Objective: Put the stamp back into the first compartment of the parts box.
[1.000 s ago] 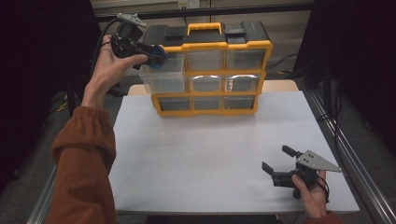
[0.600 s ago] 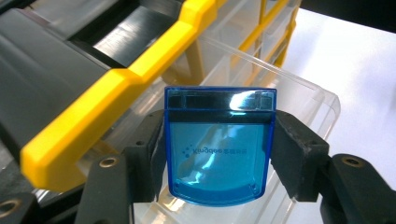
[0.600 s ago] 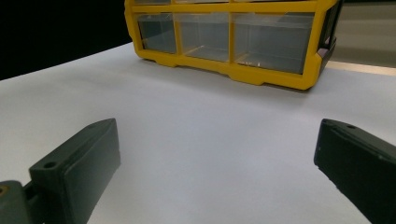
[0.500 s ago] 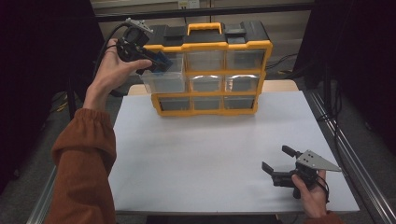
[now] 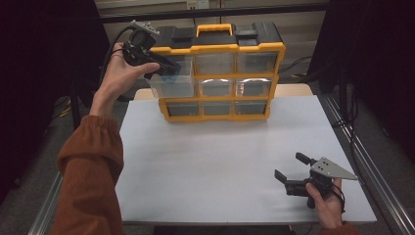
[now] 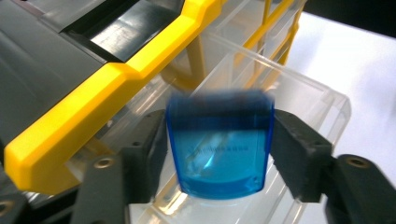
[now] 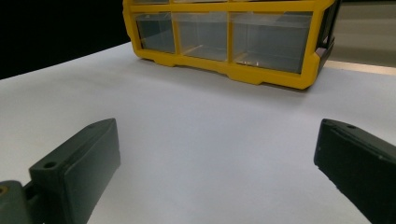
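A white table (image 5: 220, 161) carries a yellow-framed organiser cabinet (image 5: 220, 73) with a black top, a yellow handle and clear drawers, standing at the table's far edge. At the cabinet's upper left corner a clear drawer (image 5: 171, 81) is pulled out toward the person. In the high view the left gripper (image 5: 161, 66) is raised over that open drawer, held by a hand in a rust-coloured sleeve (image 5: 90, 171). The left gripper view adds what the high view leaves too small: a small translucent blue plastic piece (image 6: 219, 149) clamped between the two jaws, directly above the open drawer (image 6: 299, 98) and just beside the cabinet's yellow rim. The right gripper (image 5: 288, 178) rests low over the table, well in front of the cabinet and to its right; its own view shows the jaws spread wide around nothing but bare table (image 7: 201, 140), facing the cabinet's bottom drawers (image 7: 224, 37).
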`<action>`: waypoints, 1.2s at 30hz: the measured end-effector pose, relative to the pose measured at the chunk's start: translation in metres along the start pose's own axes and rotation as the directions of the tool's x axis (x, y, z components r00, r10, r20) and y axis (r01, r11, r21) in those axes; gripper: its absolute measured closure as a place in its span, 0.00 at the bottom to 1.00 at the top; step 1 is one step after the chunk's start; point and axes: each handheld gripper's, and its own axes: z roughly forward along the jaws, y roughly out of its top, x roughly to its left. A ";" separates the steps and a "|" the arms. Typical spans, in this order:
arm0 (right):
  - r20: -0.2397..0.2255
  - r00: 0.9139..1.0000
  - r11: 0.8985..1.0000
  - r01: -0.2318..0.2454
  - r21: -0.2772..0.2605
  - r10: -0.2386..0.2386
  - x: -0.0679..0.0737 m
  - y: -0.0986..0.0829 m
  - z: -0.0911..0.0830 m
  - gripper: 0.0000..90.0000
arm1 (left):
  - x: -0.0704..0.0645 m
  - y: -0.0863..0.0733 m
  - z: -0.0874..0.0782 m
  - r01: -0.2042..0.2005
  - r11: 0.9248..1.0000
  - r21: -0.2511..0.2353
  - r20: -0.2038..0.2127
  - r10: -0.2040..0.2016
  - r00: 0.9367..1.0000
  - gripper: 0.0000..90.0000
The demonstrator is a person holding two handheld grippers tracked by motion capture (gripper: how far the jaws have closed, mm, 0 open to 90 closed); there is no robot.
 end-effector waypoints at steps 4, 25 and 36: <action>-0.003 1.000 1.000 0.003 0.002 -0.003 0.000 0.000 0.000 0.00 | -0.002 0.000 -0.004 0.009 0.998 -0.060 0.004 -0.009 1.000 0.35; 0.003 1.000 1.000 -0.009 0.004 0.009 -0.002 -0.002 -0.002 0.00 | -0.003 -0.016 -0.014 0.025 0.976 -0.217 -0.064 -0.039 0.997 0.04; 0.006 1.000 1.000 -0.007 0.007 0.007 -0.001 -0.002 -0.002 0.00 | -0.018 -0.033 -0.011 0.039 0.959 -0.281 -0.132 -0.078 0.988 0.03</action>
